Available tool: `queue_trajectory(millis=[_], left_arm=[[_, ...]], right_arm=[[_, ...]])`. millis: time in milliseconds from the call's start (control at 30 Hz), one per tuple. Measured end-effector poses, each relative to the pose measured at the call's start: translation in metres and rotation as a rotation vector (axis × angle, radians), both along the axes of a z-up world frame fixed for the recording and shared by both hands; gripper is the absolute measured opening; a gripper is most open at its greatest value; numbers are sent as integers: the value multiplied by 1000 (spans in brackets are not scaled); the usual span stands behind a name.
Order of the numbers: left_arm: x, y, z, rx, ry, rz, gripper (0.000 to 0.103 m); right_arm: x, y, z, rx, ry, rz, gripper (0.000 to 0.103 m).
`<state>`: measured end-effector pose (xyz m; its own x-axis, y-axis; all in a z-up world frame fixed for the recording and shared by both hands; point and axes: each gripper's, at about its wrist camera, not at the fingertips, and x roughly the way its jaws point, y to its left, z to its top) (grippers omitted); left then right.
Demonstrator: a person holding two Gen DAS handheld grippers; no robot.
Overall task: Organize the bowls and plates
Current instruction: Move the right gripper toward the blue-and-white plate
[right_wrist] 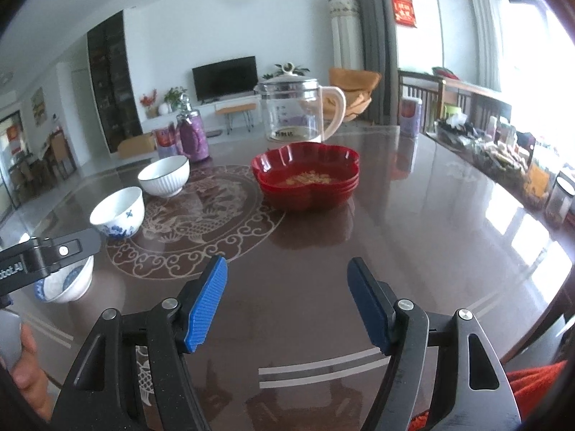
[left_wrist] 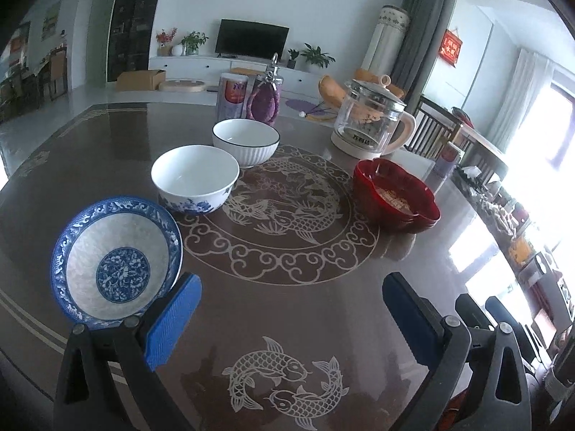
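Left wrist view, blue-rimmed bowl (left_wrist: 116, 264) just beside left fingers (left_wrist: 172, 323)

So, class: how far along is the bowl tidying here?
Little looks done: the blue-patterned shallow bowl, white floral bowl, ribbed white bowl and red scalloped bowls sit apart. Left gripper and right gripper are open, empty. Stacking remains.

A dark glossy table (right_wrist: 413, 222) with fish patterns fills the foreground. At twelve o'clock a black television (left_wrist: 253, 37) stands against a pale wall; at three o'clock bright windows (right_wrist: 532, 36) glare, perhaps curtained.
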<state>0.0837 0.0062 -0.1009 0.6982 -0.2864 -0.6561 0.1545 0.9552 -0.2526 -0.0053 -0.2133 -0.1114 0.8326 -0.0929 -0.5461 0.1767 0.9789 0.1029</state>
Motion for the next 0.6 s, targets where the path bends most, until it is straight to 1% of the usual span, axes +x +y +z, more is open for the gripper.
queue_trajectory(millis=[200, 367, 433, 500, 600], left_arm=[[1, 10, 3, -11, -8, 22, 100], [3, 32, 13, -15, -34, 46, 100], [6, 49, 23, -3, -59, 67, 100], [9, 73, 33, 3, -75, 108, 100], [14, 122, 42, -17, -78, 179, 100]], right_arm=[[0, -3, -2, 11, 4, -5, 73], [1, -3, -4, 9, 11, 7, 73], [2, -5, -5, 27, 15, 17, 73], [6, -10, -10, 68, 34, 29, 73], [13, -8, -14, 96, 63, 58, 73]])
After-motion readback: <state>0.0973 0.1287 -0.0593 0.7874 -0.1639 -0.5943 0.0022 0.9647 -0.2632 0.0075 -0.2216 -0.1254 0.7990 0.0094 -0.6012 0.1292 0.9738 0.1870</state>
